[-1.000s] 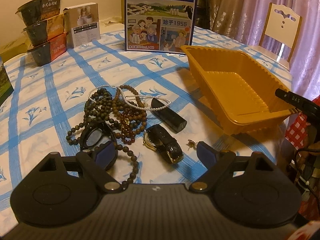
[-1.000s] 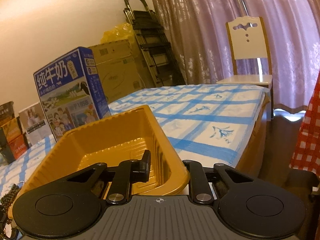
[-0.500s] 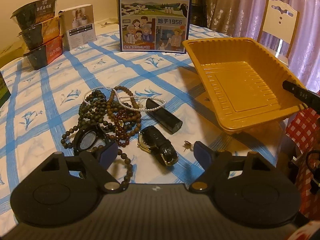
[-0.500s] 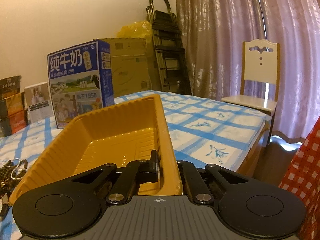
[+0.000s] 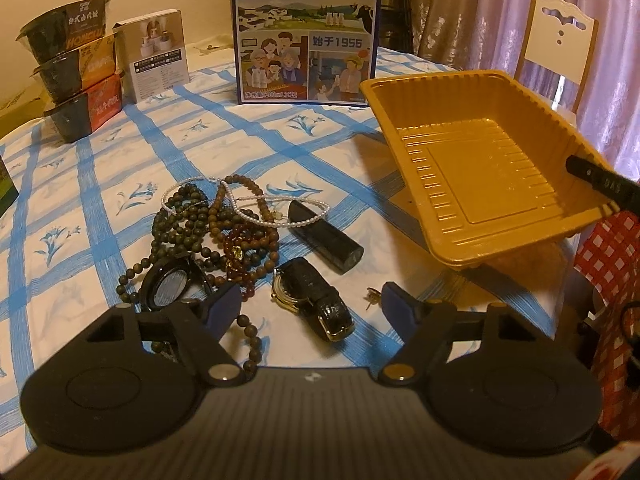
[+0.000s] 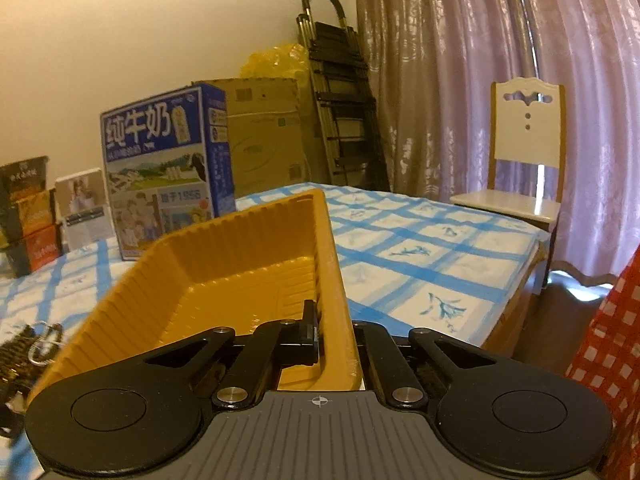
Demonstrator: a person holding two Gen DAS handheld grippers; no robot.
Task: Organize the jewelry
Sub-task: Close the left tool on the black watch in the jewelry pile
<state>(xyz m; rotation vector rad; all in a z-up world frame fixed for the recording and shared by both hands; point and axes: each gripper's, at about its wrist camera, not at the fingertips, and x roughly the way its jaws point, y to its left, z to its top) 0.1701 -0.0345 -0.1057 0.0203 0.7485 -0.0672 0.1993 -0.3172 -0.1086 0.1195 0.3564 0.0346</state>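
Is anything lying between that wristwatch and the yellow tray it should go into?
Almost nothing. The wristwatch lies on the tablecloth, with bare cloth between it and the tray. Only a small earring and a black lipstick tube sit nearby, beside the straight path.

The table point(image 5: 100, 168), under a blue-checked cloth, carries beads point(image 5: 188, 232), a watch point(image 5: 316, 300), a milk carton point(image 5: 304, 32) and stacked bowls point(image 5: 76, 68).
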